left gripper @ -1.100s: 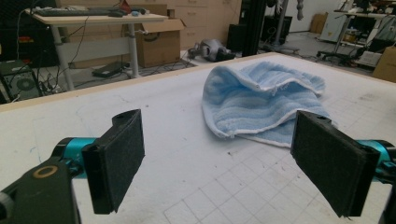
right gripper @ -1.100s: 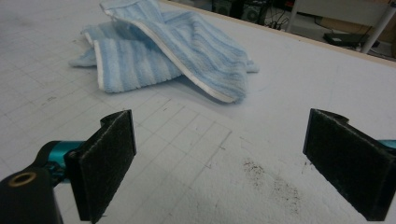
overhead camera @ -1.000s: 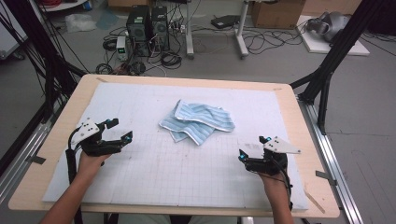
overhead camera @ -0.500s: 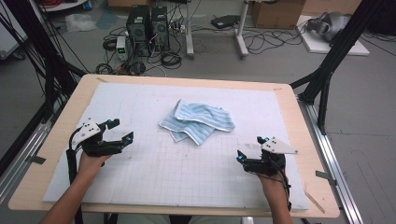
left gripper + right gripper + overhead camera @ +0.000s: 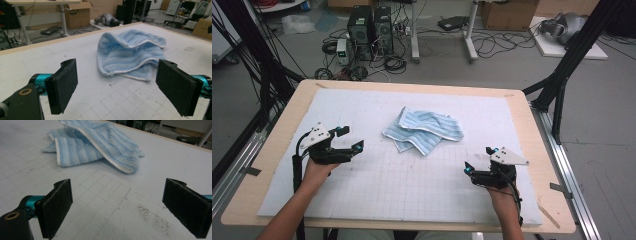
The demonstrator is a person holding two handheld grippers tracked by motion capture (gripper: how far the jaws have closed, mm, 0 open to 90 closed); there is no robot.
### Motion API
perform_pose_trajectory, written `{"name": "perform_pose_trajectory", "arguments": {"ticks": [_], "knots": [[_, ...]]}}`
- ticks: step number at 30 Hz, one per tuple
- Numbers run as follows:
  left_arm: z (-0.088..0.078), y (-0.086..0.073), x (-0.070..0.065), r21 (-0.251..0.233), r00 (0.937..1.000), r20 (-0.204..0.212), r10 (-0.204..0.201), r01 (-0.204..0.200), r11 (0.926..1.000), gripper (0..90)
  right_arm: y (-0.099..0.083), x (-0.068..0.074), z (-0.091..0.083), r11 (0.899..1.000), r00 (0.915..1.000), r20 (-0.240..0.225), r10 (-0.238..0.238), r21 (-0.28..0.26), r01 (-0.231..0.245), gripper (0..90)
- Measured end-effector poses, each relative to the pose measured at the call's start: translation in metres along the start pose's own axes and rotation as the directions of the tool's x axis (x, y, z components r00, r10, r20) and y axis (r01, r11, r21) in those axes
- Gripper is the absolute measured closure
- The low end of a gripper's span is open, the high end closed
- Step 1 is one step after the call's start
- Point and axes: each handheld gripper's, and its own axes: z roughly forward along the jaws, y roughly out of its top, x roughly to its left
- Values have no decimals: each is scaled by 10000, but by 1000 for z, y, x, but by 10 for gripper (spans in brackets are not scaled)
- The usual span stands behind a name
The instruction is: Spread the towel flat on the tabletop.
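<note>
Towel (image 5: 424,131) between grippers, unobstructed.

Bare white gridded mat (image 5: 412,185) across the whole lower half of the high view, open from left edge to right. One obstacle only, at centre frame: a crumpled light-blue striped towel (image 5: 424,130), raised in folds. Open lanes along its left, right and upper sides, out to the pale wooden table rim (image 5: 412,86).

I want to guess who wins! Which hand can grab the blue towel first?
Probably the left. The left gripper sits a bit nearer the blue towel, fingers open and aimed at its edge. The right gripper, also open, sits slightly farther back.
</note>
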Motion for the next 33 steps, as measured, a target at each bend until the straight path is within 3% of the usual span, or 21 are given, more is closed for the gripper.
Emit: {"name": "perform_pose_trajectory", "arguments": {"ticks": [7,12,17,18,20,22,23,26,31,33], "knots": [[28,20,-13,278,9976,685,78,-97,9996,194,0,2,2,10000,10000,-59,-44,71,45,86],[56,33,-24,550,9903,1389,-2,-76,9985,218,-1,0,2,10000,10000,-34,29,50,-29,86],[85,38,-33,1007,9862,1650,-116,-51,9949,215,-1,-1,2,10000,10000,-49,49,65,-49,86],[97,38,-34,1269,9857,1679,-146,-69,9919,210,-2,-1,2,10000,10000,-54,41,88,-40,86],[101,37,-34,1343,9858,1669,-187,-40,9909,210,-2,-2,3,10000,10000,-26,7,67,-7,86],[112,34,-32,1740,9881,1512,-287,19,9847,210,-2,-2,3,10000,10000,-24,17,63,-17,86],[121,29,-32,2073,9888,1427,-426,122,9782,206,-2,-1,2,9999,10000,-56,72,97,-71,86],[129,28,-36,2315,9890,1440,-345,2,9728,206,-3,-2,3,9999,9999,-53,124,112,-124,86],[151,23,-51,2833,9878,1552,150,-590,9572,205,-3,-1,5,9998,9999,-92,95,171,-94,86],[159,21,-58,3126,9876,1515,423,-885,9458,212,-3,-1,5,9998,9999,-78,87,163,-86,86]]}}
